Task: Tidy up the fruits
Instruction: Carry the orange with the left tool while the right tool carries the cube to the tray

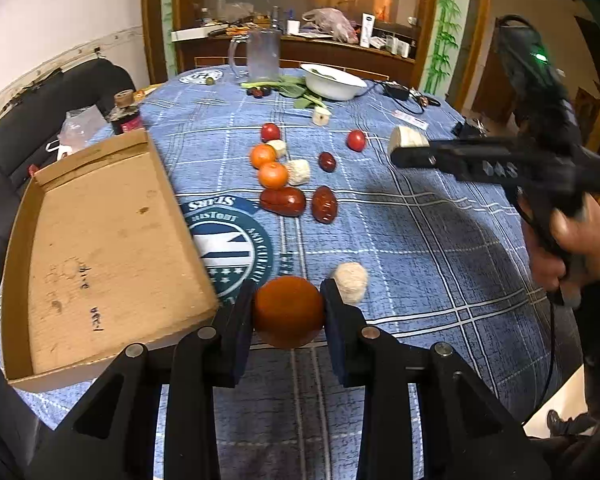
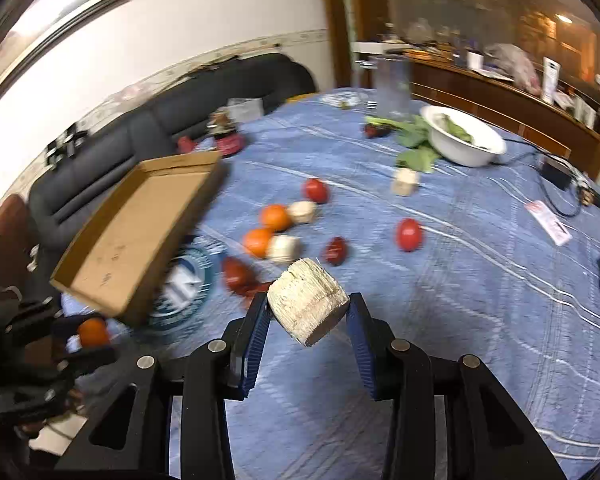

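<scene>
My left tongs (image 1: 287, 312) were clamped on an orange (image 1: 288, 310) beside the empty cardboard box (image 1: 96, 248), my right tongs (image 2: 307, 312) gripped a pale cut chunk (image 2: 308, 304) above the tabletop (image 1: 420, 248), so sorting had barely begun, with most fruit unsorted.

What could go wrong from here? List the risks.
1. The orange, round and clamped only at its sides by the left gripper, may slip out.
2. The pale cob chunk sits tilted in the right gripper and could twist free.
3. The cardboard tray is shallow, so fruit may roll out.
</scene>
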`<state>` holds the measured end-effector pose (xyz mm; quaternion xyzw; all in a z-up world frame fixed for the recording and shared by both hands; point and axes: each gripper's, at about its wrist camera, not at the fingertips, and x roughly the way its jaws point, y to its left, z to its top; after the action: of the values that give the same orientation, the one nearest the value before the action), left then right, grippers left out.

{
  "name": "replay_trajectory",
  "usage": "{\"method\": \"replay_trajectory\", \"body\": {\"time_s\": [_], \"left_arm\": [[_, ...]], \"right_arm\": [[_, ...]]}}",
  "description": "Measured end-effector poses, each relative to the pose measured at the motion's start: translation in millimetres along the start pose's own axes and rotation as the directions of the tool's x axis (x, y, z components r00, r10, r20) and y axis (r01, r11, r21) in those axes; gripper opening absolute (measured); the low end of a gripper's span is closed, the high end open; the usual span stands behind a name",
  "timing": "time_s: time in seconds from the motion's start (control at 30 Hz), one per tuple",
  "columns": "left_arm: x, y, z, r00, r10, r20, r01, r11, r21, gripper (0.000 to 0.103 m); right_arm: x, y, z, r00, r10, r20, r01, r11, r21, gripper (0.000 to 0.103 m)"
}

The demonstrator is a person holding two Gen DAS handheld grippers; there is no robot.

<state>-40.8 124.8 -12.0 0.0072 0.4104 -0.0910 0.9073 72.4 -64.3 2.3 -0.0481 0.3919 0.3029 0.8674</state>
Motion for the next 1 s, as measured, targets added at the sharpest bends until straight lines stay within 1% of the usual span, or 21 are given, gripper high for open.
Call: {"method": "replay_trajectory", "body": {"time_s": [0.27, 0.5, 0.77, 1.0], "left_arm": [[-15.5, 23.5, -1.1, 0.999, 0.04, 0.035, -0.038, 0.998, -0.049, 0.03], [-23.0, 48.2, -4.6, 0.996, 0.079, 0.048, -0.074, 0.992, -0.101, 0.03], [-29.0, 68.6, -6.8, 0.991, 0.12, 0.055, -0.111, 0.985, -0.135, 0.03], [-32.9, 84.3, -9.2, 0.989, 0.138, 0.055, -0.127, 0.978, -0.165, 0.03]], "right_arm": [[-2.9, 47.8, -0.5, 0.998, 0.066, -0.004, -0.067, 0.996, -0.055, 0.04], [-2.0, 72.1, -2.1, 0.995, 0.097, -0.016, -0.098, 0.991, -0.085, 0.04], [-0.2, 95.1, 3.6, 0.993, 0.12, -0.019, -0.121, 0.985, -0.124, 0.04], [4.3, 110.0, 10.8, 0.989, 0.144, -0.021, -0.145, 0.979, -0.146, 0.04]]}}
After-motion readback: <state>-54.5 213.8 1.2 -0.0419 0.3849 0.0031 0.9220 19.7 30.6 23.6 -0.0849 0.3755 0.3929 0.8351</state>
